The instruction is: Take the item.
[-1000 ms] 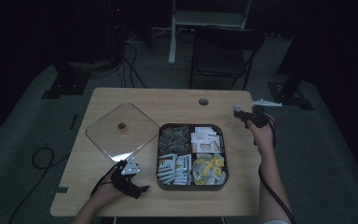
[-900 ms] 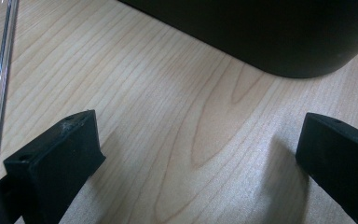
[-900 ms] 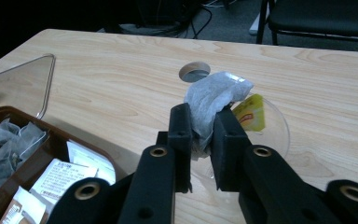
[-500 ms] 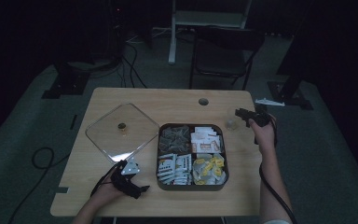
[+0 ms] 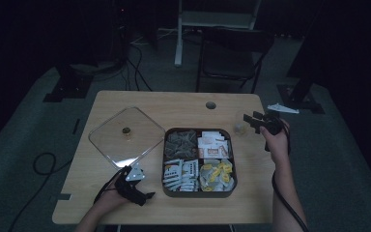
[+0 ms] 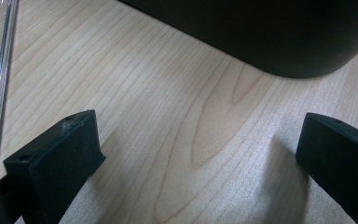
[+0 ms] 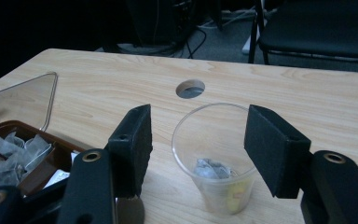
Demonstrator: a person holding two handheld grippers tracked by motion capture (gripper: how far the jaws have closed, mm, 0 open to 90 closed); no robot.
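Right gripper (image 7: 198,154): fingers (image 7: 133,140) spread wide, one on either side of clear plastic cup (image 7: 216,156), gripping nothing, gap visible on both sides. Cup upright on surface (image 7: 307,107), just beyond far right corner of compartment tray (image 5: 199,162), holding a crumpled packet. Left gripper (image 6: 198,158): fingers (image 6: 58,158) wide open, empty, low over bare surface just beside tray's near left corner. Clear lid (image 5: 125,135) flat, left of tray.
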